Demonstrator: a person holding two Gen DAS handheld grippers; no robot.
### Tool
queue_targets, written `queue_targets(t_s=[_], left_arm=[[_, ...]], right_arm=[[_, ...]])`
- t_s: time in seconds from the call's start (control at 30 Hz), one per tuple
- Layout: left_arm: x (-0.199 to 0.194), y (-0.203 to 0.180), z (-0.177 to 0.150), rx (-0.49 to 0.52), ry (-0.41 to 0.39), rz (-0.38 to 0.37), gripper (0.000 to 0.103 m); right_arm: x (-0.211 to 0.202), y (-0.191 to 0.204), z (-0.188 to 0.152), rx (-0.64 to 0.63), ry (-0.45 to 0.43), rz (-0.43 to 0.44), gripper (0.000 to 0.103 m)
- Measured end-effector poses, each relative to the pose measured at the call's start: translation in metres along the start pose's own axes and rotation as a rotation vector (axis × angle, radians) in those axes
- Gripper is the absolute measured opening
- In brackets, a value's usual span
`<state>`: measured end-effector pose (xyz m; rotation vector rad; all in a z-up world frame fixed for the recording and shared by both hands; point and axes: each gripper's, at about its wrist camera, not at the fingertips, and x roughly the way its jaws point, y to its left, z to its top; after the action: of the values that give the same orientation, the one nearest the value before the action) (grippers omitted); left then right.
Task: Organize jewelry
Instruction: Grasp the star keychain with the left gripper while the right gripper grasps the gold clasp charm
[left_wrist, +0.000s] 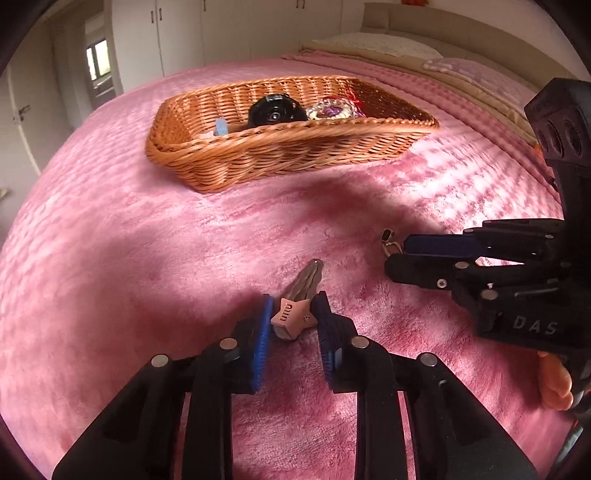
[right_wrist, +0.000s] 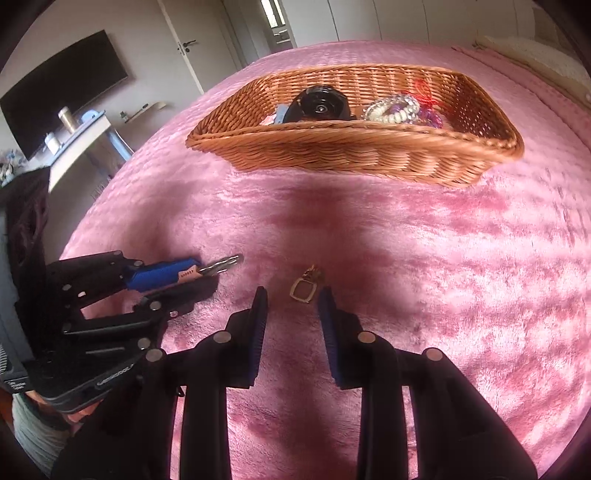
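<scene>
A star-topped metal hair clip (left_wrist: 297, 304) lies on the pink blanket between the fingertips of my left gripper (left_wrist: 294, 314), whose jaws are open around it. It also shows in the right wrist view (right_wrist: 218, 266). A gold rectangular earring (right_wrist: 303, 288) lies just ahead of my right gripper (right_wrist: 293, 301), which is open and straddles its near end. The earring also shows in the left wrist view (left_wrist: 388, 240). A wicker basket (left_wrist: 258, 155) farther back holds a black round case (left_wrist: 275, 112) and beaded bracelets (right_wrist: 393, 109).
The pink plush blanket (right_wrist: 443, 258) covers the bed. Pillows (left_wrist: 388, 44) lie at the far right. A desk with small items (right_wrist: 74, 133) and a wall TV (right_wrist: 62, 88) stand off the bed's left side. Wardrobe doors are behind.
</scene>
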<state>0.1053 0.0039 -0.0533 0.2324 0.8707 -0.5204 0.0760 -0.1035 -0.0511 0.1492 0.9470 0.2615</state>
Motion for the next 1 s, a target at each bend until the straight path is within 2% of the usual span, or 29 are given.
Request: queue_targets(t_s=[0.17, 0.4, 0.47, 0.53, 0.83, 1.0], left_arm=[[-0.007, 0.016, -0.004, -0.091, -0.029, 0.019, 0.022], [-0.006, 0.016, -0.006, -0.088, -0.039, 0.014, 0.022], [-0.006, 0.015, -0.005, -0.090, -0.042, 0.012, 0.022], [-0.007, 0.015, -0.006, -0.090, -0.046, 0.010, 0.022], [-0.021, 0.013, -0.004, -0.093, -0.104, -0.001, 0.022], [-0.048, 0.009, 0.005, -0.103, -0.167, -0.022, 0.022]], right_arm=[[0.011, 0.008, 0.008, -0.026, 0.007, -0.061, 0.026], [0.019, 0.015, 0.013, -0.047, -0.003, -0.124, 0.026], [0.021, 0.014, 0.016, -0.043, -0.007, -0.118, 0.023], [0.022, 0.014, 0.017, -0.052, -0.009, -0.118, 0.012], [0.000, 0.028, 0.011, -0.110, -0.094, -0.118, 0.012], [-0.027, 0.028, 0.012, -0.106, -0.135, -0.092, 0.012]])
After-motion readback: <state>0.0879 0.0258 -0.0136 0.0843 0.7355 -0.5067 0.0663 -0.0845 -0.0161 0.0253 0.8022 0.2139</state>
